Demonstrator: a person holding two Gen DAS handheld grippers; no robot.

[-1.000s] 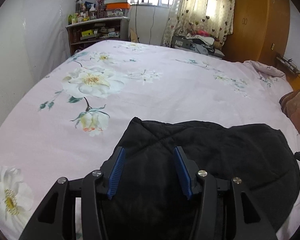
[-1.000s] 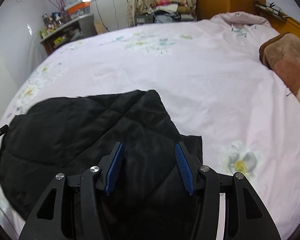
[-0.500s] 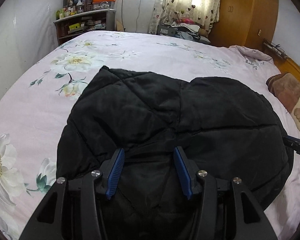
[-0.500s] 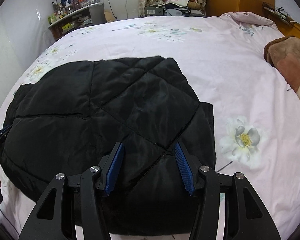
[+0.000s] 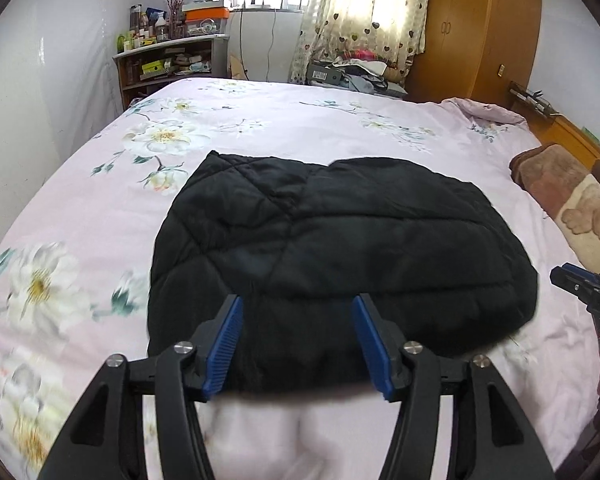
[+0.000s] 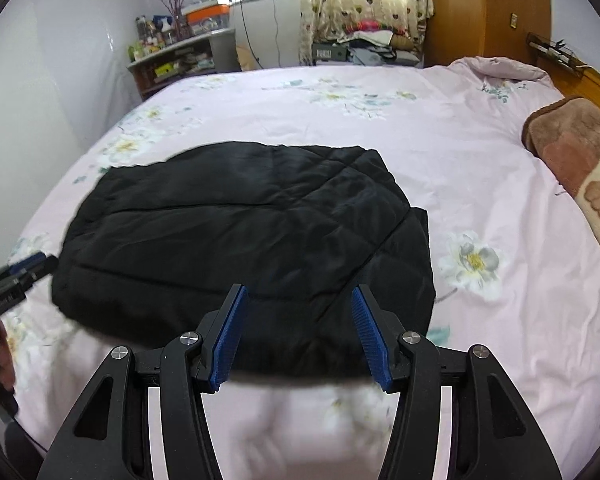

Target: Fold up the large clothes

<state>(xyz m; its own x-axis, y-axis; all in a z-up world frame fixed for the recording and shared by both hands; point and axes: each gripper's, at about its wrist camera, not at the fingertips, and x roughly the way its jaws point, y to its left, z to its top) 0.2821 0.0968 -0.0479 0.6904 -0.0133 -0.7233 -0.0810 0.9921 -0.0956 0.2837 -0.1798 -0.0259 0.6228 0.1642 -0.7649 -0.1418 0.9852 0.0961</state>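
Observation:
A black quilted jacket [image 5: 340, 248] [image 6: 240, 240] lies folded in a broad bundle on the pink flowered bedsheet [image 5: 80, 220] [image 6: 500, 180]. My left gripper [image 5: 298, 300] hangs above the jacket's near edge. Its jaws are opening, and the blue pads [image 5: 224, 344] touch nothing. My right gripper [image 6: 299, 289] hovers over the near right part of the jacket, open, with nothing between its pads [image 6: 370, 336]. In each wrist view the other gripper pokes in at the side, the right gripper [image 5: 580, 288] from the right and the left gripper [image 6: 20, 268] from the left.
A brown blanket with a bear pattern [image 5: 572, 200] [image 6: 572, 152] lies at the bed's right side. Beyond the bed stand a cluttered shelf [image 5: 164, 64], a pile of clothes [image 5: 360, 68] under the curtain, and a wooden wardrobe [image 5: 480, 28]. A white wall runs along the left.
Both grippers have drawn back and upward from the jacket, so the whole folded bundle and its near edge now show. The left jaws stand wider than before.

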